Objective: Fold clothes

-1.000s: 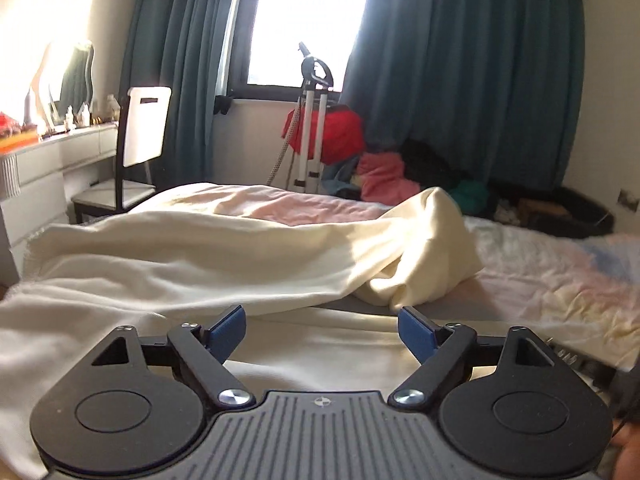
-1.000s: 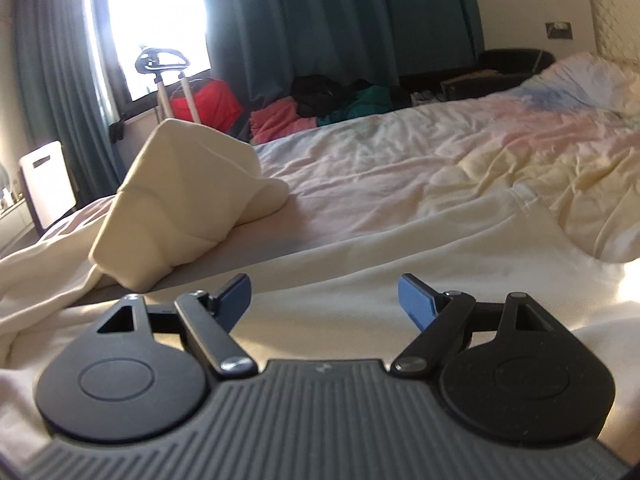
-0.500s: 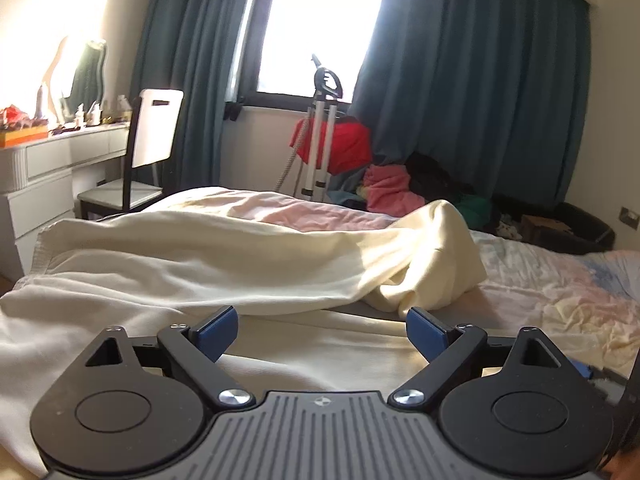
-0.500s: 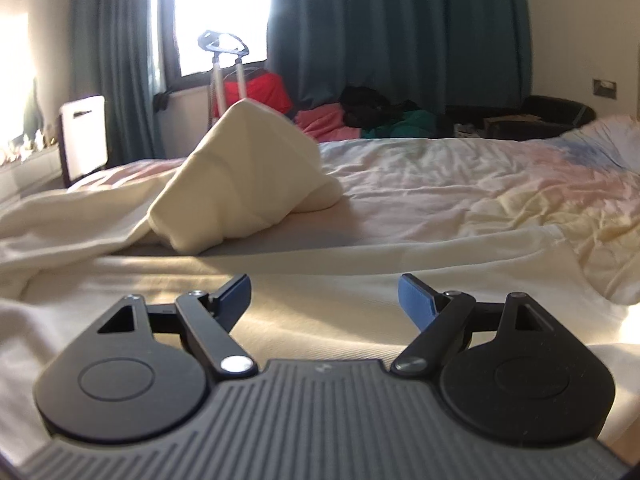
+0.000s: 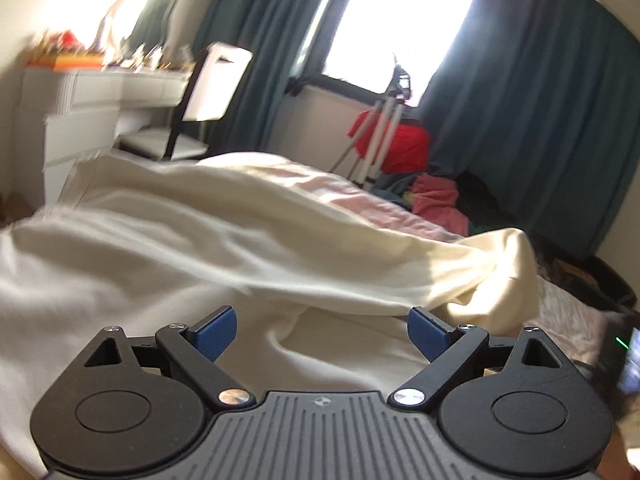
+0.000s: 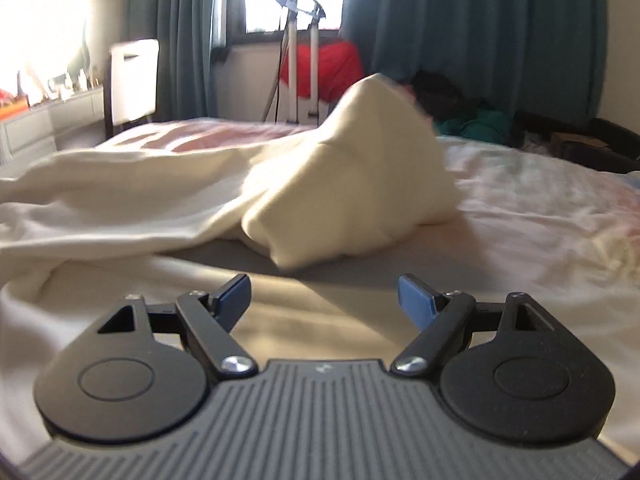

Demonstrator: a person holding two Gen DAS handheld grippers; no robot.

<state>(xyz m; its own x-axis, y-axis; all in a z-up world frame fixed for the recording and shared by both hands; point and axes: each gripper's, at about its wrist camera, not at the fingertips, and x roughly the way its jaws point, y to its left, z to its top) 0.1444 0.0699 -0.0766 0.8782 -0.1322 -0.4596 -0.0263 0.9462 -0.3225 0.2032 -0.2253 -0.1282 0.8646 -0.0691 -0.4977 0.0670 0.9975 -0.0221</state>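
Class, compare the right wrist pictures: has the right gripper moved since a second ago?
Yes. The right gripper has swung leftward: the red bag by the window sat far left in its view and now lies near centre, above the cream garment.

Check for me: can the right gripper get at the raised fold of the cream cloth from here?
Probably yes. The right gripper is open and holds nothing, and only flat cloth lies between it and the raised fold. Nothing seems to block the way.
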